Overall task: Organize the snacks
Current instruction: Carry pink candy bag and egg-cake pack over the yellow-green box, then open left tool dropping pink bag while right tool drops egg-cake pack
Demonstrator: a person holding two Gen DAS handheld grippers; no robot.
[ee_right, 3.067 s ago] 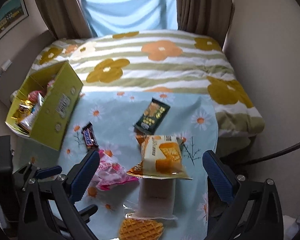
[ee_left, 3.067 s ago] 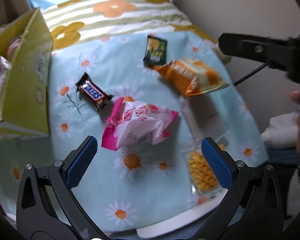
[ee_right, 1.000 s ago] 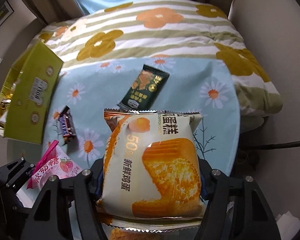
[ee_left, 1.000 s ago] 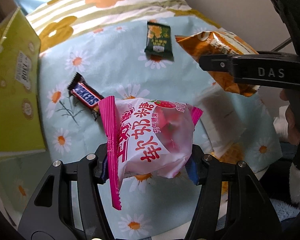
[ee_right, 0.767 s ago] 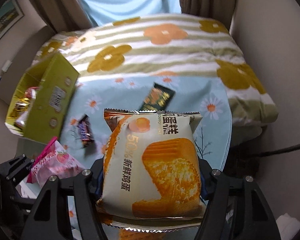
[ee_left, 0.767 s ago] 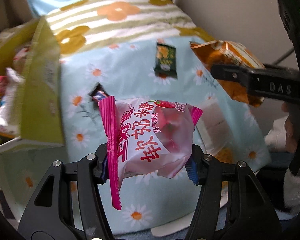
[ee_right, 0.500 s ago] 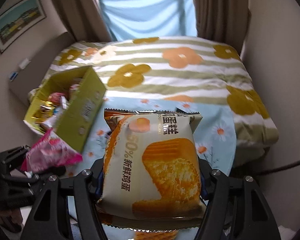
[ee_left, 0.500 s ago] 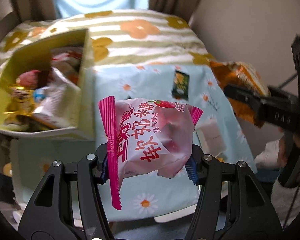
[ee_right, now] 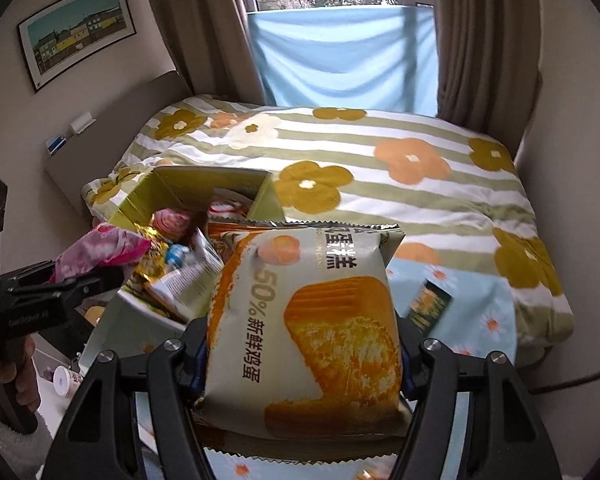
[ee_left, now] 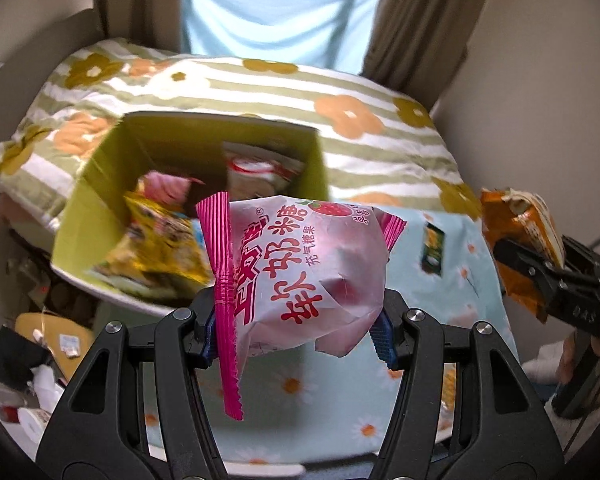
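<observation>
My left gripper is shut on a pink strawberry candy bag and holds it in the air in front of the open yellow-green snack box. My right gripper is shut on an orange-and-white egg cake packet, raised above the table to the right of the box. The box holds several snacks. The pink bag also shows at the left of the right wrist view. The cake packet shows at the right edge of the left wrist view.
A dark green snack bar lies on the blue daisy tablecloth, also in the right wrist view. A floral striped bed lies behind the table. Clutter sits on the floor at the left.
Both grippers closed on their packets and lifted them. They swung left towards the yellow-green box, which now sits at centre left in both views.
</observation>
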